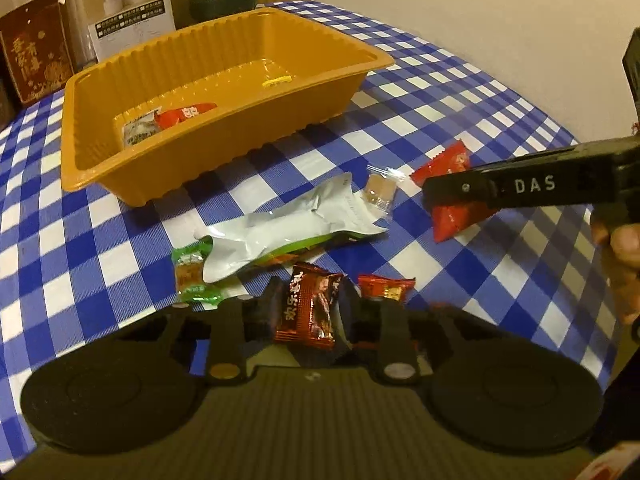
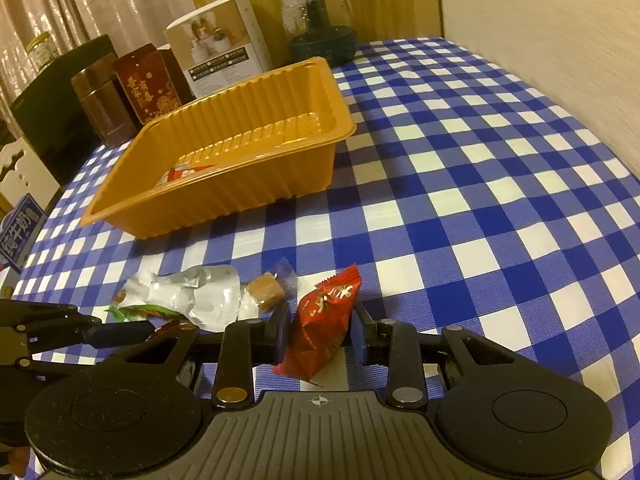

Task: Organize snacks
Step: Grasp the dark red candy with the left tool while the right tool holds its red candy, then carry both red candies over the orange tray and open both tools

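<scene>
The orange tray stands on the blue checked tablecloth and it is the landmark here; the loose snacks lie on the cloth in front of its long near wall.

Closest to the left wrist camera, the left gripper has its fingers closed on a dark red-brown packet, with both pads pressing the wrapper from the sides. I judge the packet is pinched at its middle so that it can be carried to the tray without turning. The right gripper grips a red packet in the same way, a little further from the tray toward the right; its fingers are closed on the crinkled wrapper.

Between the two grippers and the tray lie more snacks: a silver pouch, a small caramel candy in clear wrap just beside it, a green packet at its left end, and a small red candy near the left gripper.

Inside the tray, at the left end, there are already a red packet and a pale one touching it; the remaining floor is bare. The task seems to be at an early stage.

Behind the tray stand a white box, a red tin and a glass jar.
</scene>
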Demonstrator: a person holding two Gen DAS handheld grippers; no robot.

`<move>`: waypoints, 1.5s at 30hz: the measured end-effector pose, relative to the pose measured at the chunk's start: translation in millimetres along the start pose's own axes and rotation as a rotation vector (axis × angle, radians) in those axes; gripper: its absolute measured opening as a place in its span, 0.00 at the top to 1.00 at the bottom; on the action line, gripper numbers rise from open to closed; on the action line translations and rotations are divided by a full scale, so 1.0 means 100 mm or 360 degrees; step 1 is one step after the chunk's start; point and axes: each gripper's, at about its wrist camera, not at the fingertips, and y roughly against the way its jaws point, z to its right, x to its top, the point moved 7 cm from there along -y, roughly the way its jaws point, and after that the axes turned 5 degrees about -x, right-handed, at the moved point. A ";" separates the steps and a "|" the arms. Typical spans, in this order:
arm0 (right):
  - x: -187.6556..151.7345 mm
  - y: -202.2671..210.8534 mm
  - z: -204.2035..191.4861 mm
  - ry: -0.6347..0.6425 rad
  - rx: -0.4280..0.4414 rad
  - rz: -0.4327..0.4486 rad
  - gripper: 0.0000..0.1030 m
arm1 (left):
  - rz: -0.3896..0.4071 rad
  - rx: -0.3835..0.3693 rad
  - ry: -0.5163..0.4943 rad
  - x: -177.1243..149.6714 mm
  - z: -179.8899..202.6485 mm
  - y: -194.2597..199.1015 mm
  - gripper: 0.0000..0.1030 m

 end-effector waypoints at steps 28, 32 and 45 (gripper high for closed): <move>0.51 0.47 -0.25 0.0115 0.0061 0.0337 0.73 | 0.0451 0.0260 0.0386 0.69 -0.07 0.64 0.79; 0.64 0.46 -0.29 0.0117 0.0086 0.0367 0.73 | 0.0493 0.0278 0.0403 0.83 -0.14 0.64 0.79; 1.05 0.19 -0.32 0.0144 0.0113 0.0422 0.73 | 0.0566 0.0337 0.0504 1.15 -0.58 0.49 0.79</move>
